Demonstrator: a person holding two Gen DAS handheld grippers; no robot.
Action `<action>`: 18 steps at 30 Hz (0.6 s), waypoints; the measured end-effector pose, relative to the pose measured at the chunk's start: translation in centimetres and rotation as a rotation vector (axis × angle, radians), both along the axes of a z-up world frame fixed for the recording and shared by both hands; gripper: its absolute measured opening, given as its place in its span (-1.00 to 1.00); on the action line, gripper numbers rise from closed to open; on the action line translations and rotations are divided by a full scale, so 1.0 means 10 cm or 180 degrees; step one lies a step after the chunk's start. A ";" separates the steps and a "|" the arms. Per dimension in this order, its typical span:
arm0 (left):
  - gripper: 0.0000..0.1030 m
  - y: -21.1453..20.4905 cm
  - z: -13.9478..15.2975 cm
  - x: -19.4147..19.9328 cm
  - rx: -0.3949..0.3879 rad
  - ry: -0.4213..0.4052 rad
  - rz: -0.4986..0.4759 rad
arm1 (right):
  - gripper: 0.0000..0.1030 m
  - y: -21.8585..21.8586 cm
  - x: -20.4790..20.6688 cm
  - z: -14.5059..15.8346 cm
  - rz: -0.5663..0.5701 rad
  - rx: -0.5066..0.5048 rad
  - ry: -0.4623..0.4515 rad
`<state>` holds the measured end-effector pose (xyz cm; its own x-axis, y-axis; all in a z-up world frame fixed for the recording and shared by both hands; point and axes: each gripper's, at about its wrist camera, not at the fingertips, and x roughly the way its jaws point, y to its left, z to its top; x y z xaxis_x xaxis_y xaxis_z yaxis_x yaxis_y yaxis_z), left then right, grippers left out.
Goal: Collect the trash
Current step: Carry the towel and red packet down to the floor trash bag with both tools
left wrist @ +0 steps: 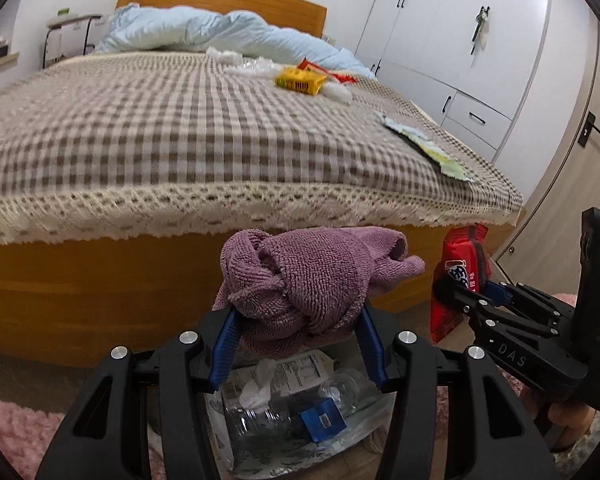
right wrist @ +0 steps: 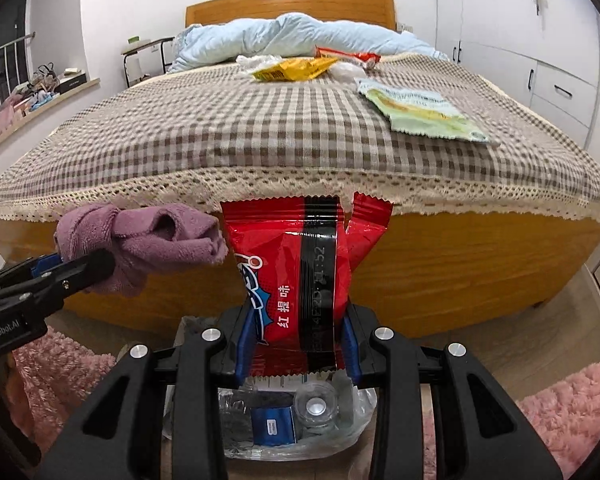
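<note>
At the foot of the bed (right wrist: 440,252), two grippers are held side by side above a clear trash bag (right wrist: 352,412) on the floor. A bunched purple cloth (left wrist: 300,280) is clamped between the blue pads of the left gripper (left wrist: 298,344). A torn red snack wrapper (right wrist: 300,272) (printed with white characters) is pinched upright by the right gripper (right wrist: 298,348). Bottles, paper and a blue box (right wrist: 272,424) are seen inside the bag. On the checked bedspread (right wrist: 240,128), a yellow wrapper (right wrist: 292,69) and a pale green packet (right wrist: 420,110) are left lying, well apart from both grippers. Pink rugs (right wrist: 572,408) flank the bag.
</note>
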<state>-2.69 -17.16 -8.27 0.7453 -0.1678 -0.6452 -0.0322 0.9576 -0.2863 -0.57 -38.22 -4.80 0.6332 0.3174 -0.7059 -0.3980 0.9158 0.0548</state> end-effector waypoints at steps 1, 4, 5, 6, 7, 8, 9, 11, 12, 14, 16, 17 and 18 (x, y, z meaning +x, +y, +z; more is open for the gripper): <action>-0.04 0.00 -0.03 0.01 -0.0023 0.0040 -0.0012 | -0.32 0.00 0.00 -0.02 -0.0012 -0.0027 0.0009; -0.04 -0.02 -0.09 0.02 -0.0018 0.0102 -0.0025 | -0.32 -0.01 0.02 -0.08 -0.0035 -0.0069 0.0064; -0.04 -0.03 -0.10 0.02 0.0011 0.0110 -0.0026 | -0.32 -0.02 0.03 -0.09 -0.0045 -0.0092 0.0075; -0.04 -0.04 -0.12 0.02 0.0059 0.0131 -0.0026 | -0.32 -0.02 0.03 -0.11 -0.0058 -0.0116 0.0083; -0.04 -0.04 -0.14 0.03 0.0072 0.0149 -0.0024 | -0.32 -0.03 0.03 -0.13 -0.0070 -0.0133 0.0103; -0.04 -0.04 -0.15 0.04 0.0070 0.0165 -0.0023 | -0.32 -0.04 0.04 -0.15 -0.0075 -0.0141 0.0126; -0.04 -0.04 -0.18 0.04 0.0061 0.0193 -0.0025 | -0.32 -0.04 0.04 -0.17 -0.0081 -0.0155 0.0148; -0.04 -0.04 -0.21 0.03 0.0058 0.0227 -0.0021 | -0.32 -0.06 0.05 -0.22 -0.0102 -0.0191 0.0196; -0.04 -0.04 -0.22 0.03 0.0063 0.0247 -0.0025 | -0.32 -0.07 0.05 -0.24 -0.0111 -0.0199 0.0221; -0.04 -0.04 -0.26 0.02 0.0089 0.0278 -0.0028 | -0.32 -0.09 0.06 -0.28 -0.0126 -0.0207 0.0281; -0.04 -0.03 -0.31 0.00 0.0103 0.0340 -0.0027 | -0.32 -0.09 0.07 -0.31 -0.0140 -0.0214 0.0326; -0.04 -0.02 -0.33 -0.01 0.0104 0.0361 -0.0021 | -0.32 -0.09 0.08 -0.32 -0.0142 -0.0211 0.0343; -0.04 0.01 -0.37 -0.02 0.0090 0.0398 -0.0016 | -0.32 -0.09 0.09 -0.33 -0.0145 -0.0205 0.0357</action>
<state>-2.87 -17.11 -11.93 0.6579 -0.1519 -0.7376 -0.0611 0.9654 -0.2533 0.28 -39.16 -8.11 0.5620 0.2418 -0.7910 -0.3506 0.9358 0.0370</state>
